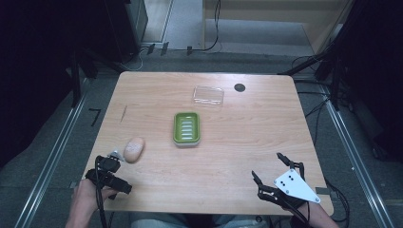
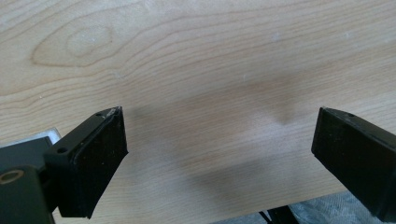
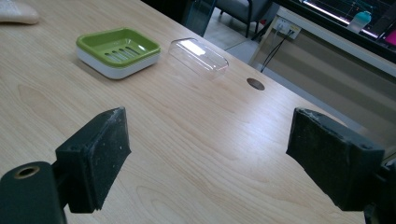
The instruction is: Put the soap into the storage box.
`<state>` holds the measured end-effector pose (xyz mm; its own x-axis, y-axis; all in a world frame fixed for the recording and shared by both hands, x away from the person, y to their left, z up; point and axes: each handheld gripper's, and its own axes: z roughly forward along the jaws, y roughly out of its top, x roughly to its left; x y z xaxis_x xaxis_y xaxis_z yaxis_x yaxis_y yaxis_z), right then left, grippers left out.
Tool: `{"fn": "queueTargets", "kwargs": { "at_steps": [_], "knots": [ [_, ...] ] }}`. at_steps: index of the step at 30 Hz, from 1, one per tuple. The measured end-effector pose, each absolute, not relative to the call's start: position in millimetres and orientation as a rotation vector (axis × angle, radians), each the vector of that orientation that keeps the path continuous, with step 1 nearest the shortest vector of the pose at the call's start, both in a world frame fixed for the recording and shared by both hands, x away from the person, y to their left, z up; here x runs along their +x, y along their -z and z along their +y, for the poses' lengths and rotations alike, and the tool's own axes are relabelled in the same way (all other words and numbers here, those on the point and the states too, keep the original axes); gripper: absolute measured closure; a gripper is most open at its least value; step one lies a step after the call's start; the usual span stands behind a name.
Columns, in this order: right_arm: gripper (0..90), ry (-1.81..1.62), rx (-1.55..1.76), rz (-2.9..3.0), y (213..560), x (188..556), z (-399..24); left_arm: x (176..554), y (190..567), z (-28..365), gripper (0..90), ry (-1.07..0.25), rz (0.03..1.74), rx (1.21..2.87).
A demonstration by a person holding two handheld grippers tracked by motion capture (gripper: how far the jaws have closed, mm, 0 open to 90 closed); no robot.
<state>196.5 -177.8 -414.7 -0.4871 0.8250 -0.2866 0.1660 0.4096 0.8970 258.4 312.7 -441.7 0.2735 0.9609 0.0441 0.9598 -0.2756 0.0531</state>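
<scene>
A green soap dish [image 1: 186,128] on a white base sits mid-table, and the right gripper view shows the soap dish [image 3: 116,49] at its upper left. A beige oval soap bar [image 1: 133,149] lies to the left of the dish. A clear plastic lid [image 1: 208,95] rests behind the dish, toward the far edge. My left gripper [image 1: 122,173] stands open at the near left corner, just short of the soap bar, its jaws [image 2: 219,121] wide over bare wood. My right gripper [image 1: 266,165] is open at the near right, empty [image 3: 208,121], facing the dish and lid [image 3: 198,56].
The wooden table [image 1: 237,156] has a dark round cable hole [image 1: 240,87] near the far edge, right of the lid. The table's near edge shows in the left gripper view [image 2: 280,207]. Cables and metal rails run on the floor around the table.
</scene>
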Motion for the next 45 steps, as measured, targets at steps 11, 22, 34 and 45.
{"fn": "queueTargets", "kwargs": {
  "at_steps": [11,22,34,45],
  "knots": [
    [13.1,-1.097,0.851,1.906,414.7,195.9,-178.3,261.4,439.6,309.3,4.4,-0.129,1.866,2.464],
    [13.1,-1.098,0.855,1.902,415.0,196.5,-178.8,268.0,435.8,299.9,4.8,-0.166,1.828,2.449],
    [13.1,-1.095,0.836,1.916,415.3,198.3,-176.0,277.7,429.4,297.5,4.8,-0.181,1.819,2.423],
    [13.1,-1.092,0.831,1.923,415.6,199.3,-173.7,289.3,426.4,298.0,4.8,-0.153,1.814,2.418]
  ]
}}
